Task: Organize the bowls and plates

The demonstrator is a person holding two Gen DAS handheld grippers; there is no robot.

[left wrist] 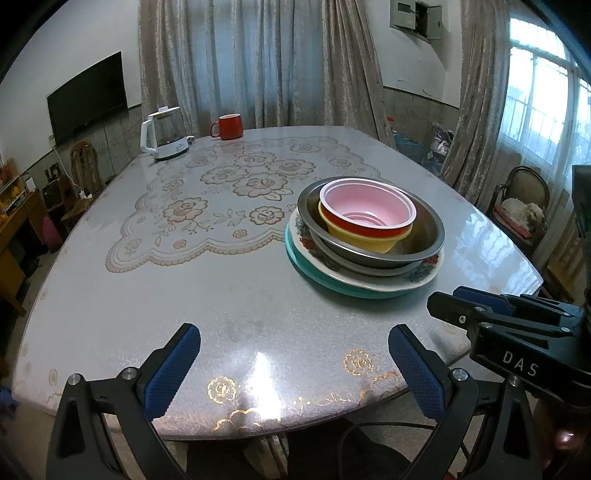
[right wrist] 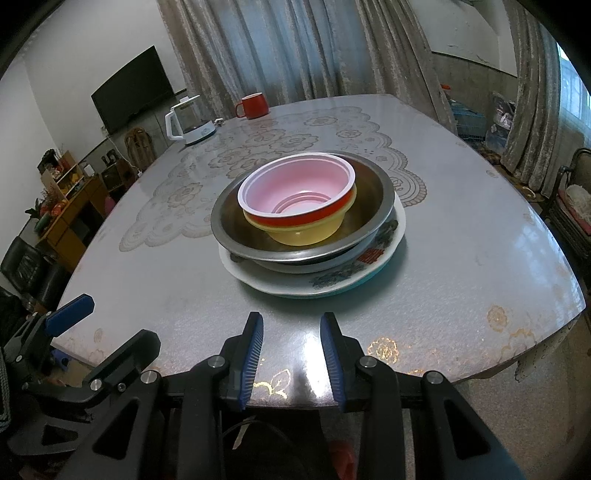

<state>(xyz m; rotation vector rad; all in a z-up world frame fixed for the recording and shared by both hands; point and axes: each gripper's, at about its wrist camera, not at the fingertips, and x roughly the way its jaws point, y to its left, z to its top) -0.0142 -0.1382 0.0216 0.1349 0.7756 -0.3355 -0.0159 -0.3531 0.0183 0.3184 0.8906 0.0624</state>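
White walls close the room. A dark TV hangs at upper left, and beige curtains cover the top centre. Daylight pours through a window at upper right. A chair stands at right, wooden shelves at left. A wall box sits open at top.

Both looking down and forward from the near desk edge toward the curtains; left view offset left, right view nearer the dishes. Shared: desk, dishes, curtains.
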